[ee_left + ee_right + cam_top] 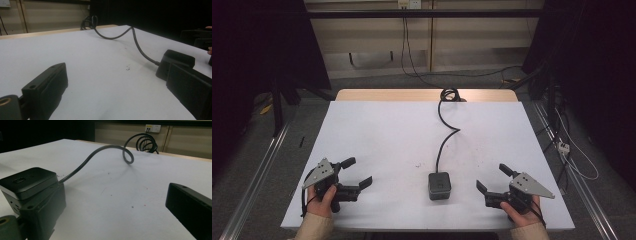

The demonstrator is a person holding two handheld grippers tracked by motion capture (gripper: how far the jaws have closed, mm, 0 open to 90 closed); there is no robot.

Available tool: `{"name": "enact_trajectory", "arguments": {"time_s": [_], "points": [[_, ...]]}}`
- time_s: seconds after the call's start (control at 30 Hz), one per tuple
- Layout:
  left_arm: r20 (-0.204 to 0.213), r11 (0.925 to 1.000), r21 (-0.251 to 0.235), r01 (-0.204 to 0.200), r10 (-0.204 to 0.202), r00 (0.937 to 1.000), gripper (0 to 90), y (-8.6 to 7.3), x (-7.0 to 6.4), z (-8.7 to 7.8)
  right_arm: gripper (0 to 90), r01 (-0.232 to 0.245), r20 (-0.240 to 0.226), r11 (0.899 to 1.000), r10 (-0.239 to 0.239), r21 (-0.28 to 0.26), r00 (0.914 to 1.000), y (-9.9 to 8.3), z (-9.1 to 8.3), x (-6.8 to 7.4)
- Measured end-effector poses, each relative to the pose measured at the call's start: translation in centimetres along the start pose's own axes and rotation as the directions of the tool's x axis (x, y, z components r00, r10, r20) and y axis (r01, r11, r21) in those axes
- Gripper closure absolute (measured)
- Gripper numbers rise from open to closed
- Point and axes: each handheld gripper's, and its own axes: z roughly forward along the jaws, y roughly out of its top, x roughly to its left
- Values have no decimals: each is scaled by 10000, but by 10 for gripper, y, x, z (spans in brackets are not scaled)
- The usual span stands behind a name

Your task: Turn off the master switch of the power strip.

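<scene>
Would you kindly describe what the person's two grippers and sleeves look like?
Both the left gripper and the right gripper are black, with two blocky jaws each and a grey three-cornered plate on top. The sleeves are beige and ribbed at the cuff.

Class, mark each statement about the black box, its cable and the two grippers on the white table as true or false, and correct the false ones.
1. The black box lies between the two grippers. True.
2. The left gripper is shut on the box. False: it is open and apart from the box.
3. A cable runs from the box toward the table's far edge. True.
4. The right gripper holds the cable. False: it is open and holds nothing.
5. The white table bears a second box near the left gripper. False: there is one box on it.
</scene>
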Motion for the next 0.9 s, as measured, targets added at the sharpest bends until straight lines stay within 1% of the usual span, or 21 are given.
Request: {"name": "enact_trajectory", "arguments": {"time_s": [0.3, 0.4, 0.53, 0.6, 0.83, 0.9], "points": [[31, 10000, 1, -44, 44, 10000, 36, 0, 0, 1, 31, 2, 15, 10000, -2, 24, 10000, 1, 1, 0], [13, 10000, -5, -17, 17, 10000, 36, 0, -1, 1, 31, -28, 125, 10000, 28, 37, 9999, 2, 2, 0], [53, 10000, -7, -79, 79, 10000, 36, 1, 0, 2, 31, -122, 202, 9999, 122, -9, 9997, 3, 2, 0], [71, 10000, -20, -64, 65, 10000, 36, 1, -1, 2, 32, -196, 204, 9998, 196, 0, 9996, 4, 2, 0], [83, 9999, -18, -120, 121, 9999, 36, 1, 0, 2, 37, -182, 193, 9998, 179, 127, 9997, 6, 5, 2], [84, 9999, -19, -120, 120, 9999, 36, 1, 0, 2, 39, -180, 113, 9997, 179, 147, 9998, 8, 6, 4]]}}
